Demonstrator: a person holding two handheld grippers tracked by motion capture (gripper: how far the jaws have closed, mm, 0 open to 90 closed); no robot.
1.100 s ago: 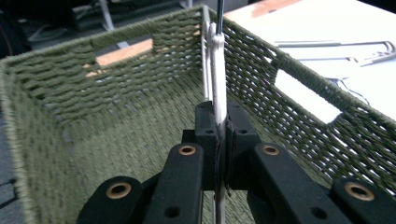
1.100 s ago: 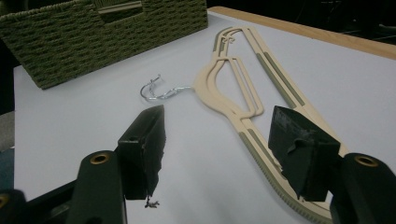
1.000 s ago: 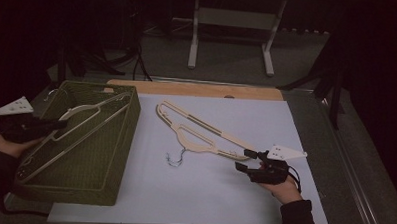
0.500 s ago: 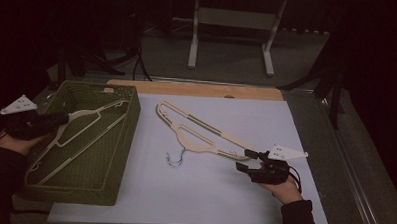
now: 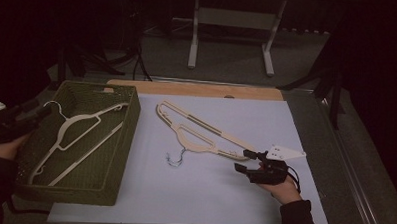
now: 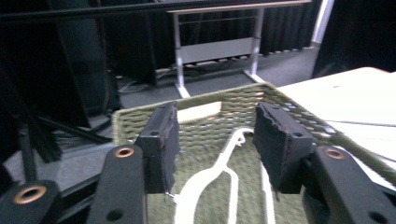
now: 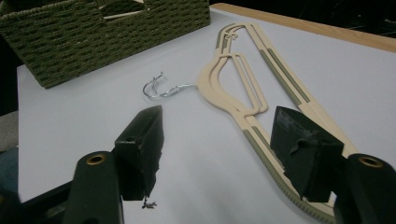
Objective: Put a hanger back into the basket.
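A white hanger (image 5: 78, 130) lies inside the green woven basket (image 5: 128, 129) at the table's left. My left gripper (image 5: 42, 112) sits just outside the basket's left wall. Its jaws have just been opening, and in the left gripper view they stand open (image 6: 215, 135) with nothing between them, the white hanger (image 6: 205, 179) lying beyond in the basket (image 6: 285, 100). A beige hanger (image 5: 201, 132) with a metal hook (image 5: 175, 158) lies on the table's middle. My right gripper (image 5: 241, 161) rests open at its near arm end. In the right gripper view (image 7: 219, 140) the beige hanger (image 7: 233, 88) runs under the right jaw.
A pale sheet (image 5: 208, 202) covers the table, with a wooden strip (image 5: 197, 89) along its far edge. A metal stand (image 5: 229, 38) is on the floor behind the table. The person's hands come in at the bottom left and bottom right.
The left gripper has let go of the white hanger, which now lies flat in the basket, and has drawn back left out of the basket. The right gripper has stayed put.
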